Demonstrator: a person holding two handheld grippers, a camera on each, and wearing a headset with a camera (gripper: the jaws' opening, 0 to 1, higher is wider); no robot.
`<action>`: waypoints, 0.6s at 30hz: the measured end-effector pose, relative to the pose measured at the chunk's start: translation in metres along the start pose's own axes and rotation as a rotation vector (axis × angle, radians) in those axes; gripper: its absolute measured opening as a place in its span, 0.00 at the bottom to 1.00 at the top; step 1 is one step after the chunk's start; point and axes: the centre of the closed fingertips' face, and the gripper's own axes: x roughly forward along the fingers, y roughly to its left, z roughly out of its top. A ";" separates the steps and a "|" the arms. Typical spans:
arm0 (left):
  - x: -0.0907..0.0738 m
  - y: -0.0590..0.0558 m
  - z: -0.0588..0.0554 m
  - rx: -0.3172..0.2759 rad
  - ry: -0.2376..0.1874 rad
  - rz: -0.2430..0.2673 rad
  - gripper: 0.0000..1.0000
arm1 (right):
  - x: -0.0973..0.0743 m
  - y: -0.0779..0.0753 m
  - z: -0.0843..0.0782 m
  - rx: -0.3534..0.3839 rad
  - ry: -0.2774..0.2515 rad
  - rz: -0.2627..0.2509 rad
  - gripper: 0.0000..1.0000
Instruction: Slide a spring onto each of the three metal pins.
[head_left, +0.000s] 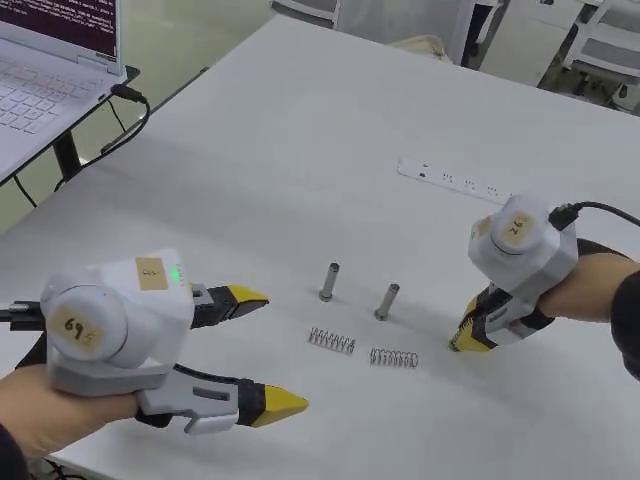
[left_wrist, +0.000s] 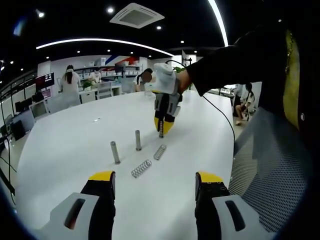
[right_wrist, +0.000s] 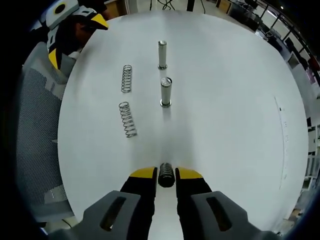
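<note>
Right tool (right_wrist: 166, 173) clamps one spring (right_wrist: 166, 178); left tool (left_wrist: 156, 176) hangs open, empty. Ahead of the right tool stand two bare pins (right_wrist: 166, 91) beside two loose springs (right_wrist: 128, 119); none looks threaded yet.

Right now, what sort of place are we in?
Likely an open-plan office or lab: a big white table with a power strip, a laptop beside it, a ceiling air-con unit, people in the background.

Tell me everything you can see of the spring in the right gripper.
The spring is a small coil of greyish metal wire, pinched between the yellow tips of the right gripper, whose jaws are shut on it. It stands roughly upright, lower end down by the white table. Whether anything sits inside it cannot be told.
</note>
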 end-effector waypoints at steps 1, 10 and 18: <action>0.000 0.000 0.000 -0.001 0.000 0.000 0.60 | 0.000 0.001 0.000 0.001 0.001 0.004 0.12; 0.000 -0.002 0.001 0.003 0.002 -0.004 0.60 | -0.006 0.002 0.004 -0.010 -0.024 -0.005 0.17; 0.000 -0.003 0.002 0.006 0.003 -0.004 0.60 | -0.013 0.007 0.018 -0.050 -0.050 -0.004 0.19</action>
